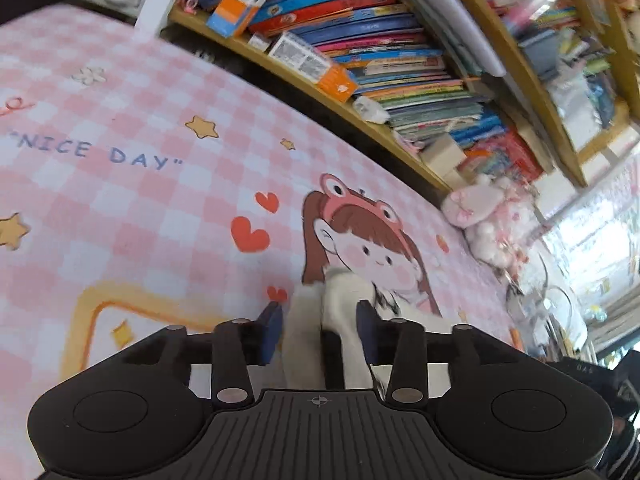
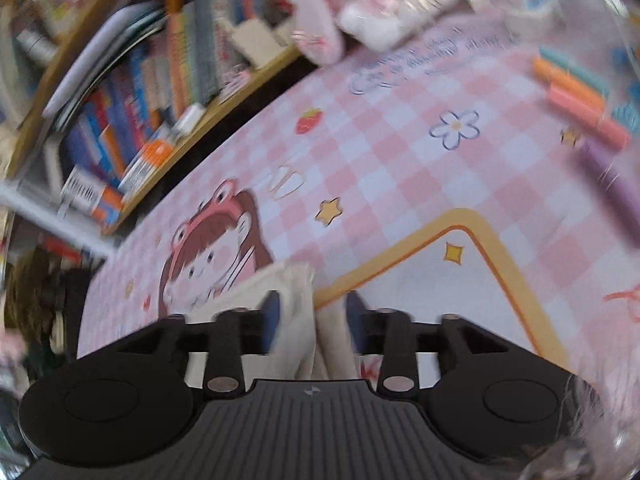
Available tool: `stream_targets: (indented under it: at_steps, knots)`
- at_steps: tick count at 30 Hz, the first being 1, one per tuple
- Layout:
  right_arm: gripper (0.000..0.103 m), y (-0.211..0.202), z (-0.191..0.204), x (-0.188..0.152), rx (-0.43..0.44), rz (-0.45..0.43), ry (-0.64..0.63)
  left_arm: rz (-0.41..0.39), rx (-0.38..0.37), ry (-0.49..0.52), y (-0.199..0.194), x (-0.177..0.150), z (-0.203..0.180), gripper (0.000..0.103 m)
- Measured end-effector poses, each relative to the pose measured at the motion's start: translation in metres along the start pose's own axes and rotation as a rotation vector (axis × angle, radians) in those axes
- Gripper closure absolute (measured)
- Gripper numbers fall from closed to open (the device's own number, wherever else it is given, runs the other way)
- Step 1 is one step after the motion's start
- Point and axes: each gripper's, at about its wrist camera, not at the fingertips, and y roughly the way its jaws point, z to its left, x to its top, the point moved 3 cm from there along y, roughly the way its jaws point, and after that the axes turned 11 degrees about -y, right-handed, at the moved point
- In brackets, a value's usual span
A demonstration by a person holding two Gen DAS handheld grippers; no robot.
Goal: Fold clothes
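At six o'clock in both views, the left claw (image 1: 318, 330) and right claw (image 2: 310, 322) stand half-open, loosely straddling the cream garment (image 1: 340, 300), seemingly letting it go on the worktop (image 1: 140, 220).

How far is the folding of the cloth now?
Done: cannot tell; any folds are hidden. In hand: the cream garment lies between the fingers of the left gripper and right gripper, jaws apart, not pinching. Left: laying it folded on the pink checked mat.

I see a cream-white garment (image 1: 340, 320) with black patches, on my worktop's pink-and-white checked mat (image 1: 140, 92) printed with yellow stars, red hearts, a brown-haired cartoon girl; blue-padded fingers (image 1: 270, 332).
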Motion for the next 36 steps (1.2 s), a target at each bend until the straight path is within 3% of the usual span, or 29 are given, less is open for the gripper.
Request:
stream_targets:
  at_steps: [5, 7, 8, 9, 10, 14, 17, 19, 23, 25, 26, 27, 28, 29, 36]
  knots:
    - [0.064, -0.018, 0.021, -0.033, -0.011, 0.061, -0.147, 0.055, -0.008, -0.02, -0.016, -0.033, 0.004, 0.06]
    - [0.07, -0.017, 0.026, -0.045, -0.027, 0.076, -0.197, 0.064, -0.02, -0.028, -0.016, -0.043, 0.004, 0.064]
    - [0.075, -0.017, 0.027, -0.049, -0.028, 0.075, -0.206, 0.064, -0.026, -0.034, -0.015, -0.047, 0.003, 0.079]
    - [0.087, -0.017, 0.027, -0.051, -0.019, 0.075, -0.199, 0.057, -0.03, -0.04, -0.016, -0.049, 0.002, 0.096]
    - [0.094, -0.016, 0.026, -0.052, -0.006, 0.076, -0.185, 0.045, -0.035, -0.042, -0.018, -0.049, 0.0, 0.101]
    - [0.095, -0.017, 0.016, -0.054, 0.014, 0.057, -0.123, -0.037, -0.104, -0.005, -0.039, -0.052, -0.009, 0.101]
    - [0.095, -0.008, 0.005, -0.06, 0.037, 0.07, -0.062, 0.021, -0.066, -0.075, -0.021, -0.057, 0.017, 0.1]
    - [0.095, -0.004, 0.0, -0.063, 0.054, 0.073, -0.034, 0.03, -0.066, -0.071, -0.018, -0.058, 0.02, 0.099]
    - [0.092, -0.009, 0.001, -0.061, 0.049, 0.077, -0.041, 0.029, -0.045, -0.037, -0.021, -0.055, 0.014, 0.09]
    - [0.081, -0.015, 0.003, -0.057, 0.031, 0.067, -0.046, 0.007, -0.019, -0.02, -0.029, -0.051, 0.012, 0.073]
    - [0.076, -0.018, 0.003, -0.054, 0.019, 0.061, -0.045, -0.009, -0.004, -0.012, -0.033, -0.049, 0.011, 0.052]
    - [0.056, -0.022, 0.003, -0.052, 0.007, 0.055, -0.043, -0.021, 0.008, -0.008, -0.036, -0.047, 0.01, 0.037]
    - [0.039, -0.025, 0.003, -0.049, -0.005, 0.05, -0.041, -0.026, 0.018, -0.008, -0.037, -0.045, 0.01, 0.034]
    - [0.034, -0.028, 0.004, -0.047, -0.017, 0.044, -0.039, -0.026, 0.027, -0.011, -0.037, -0.042, 0.011, 0.033]
    - [0.034, -0.01, -0.002, -0.051, -0.003, 0.177, 0.092, 0.051, 0.044, -0.105, -0.016, -0.036, 0.018, 0.034]
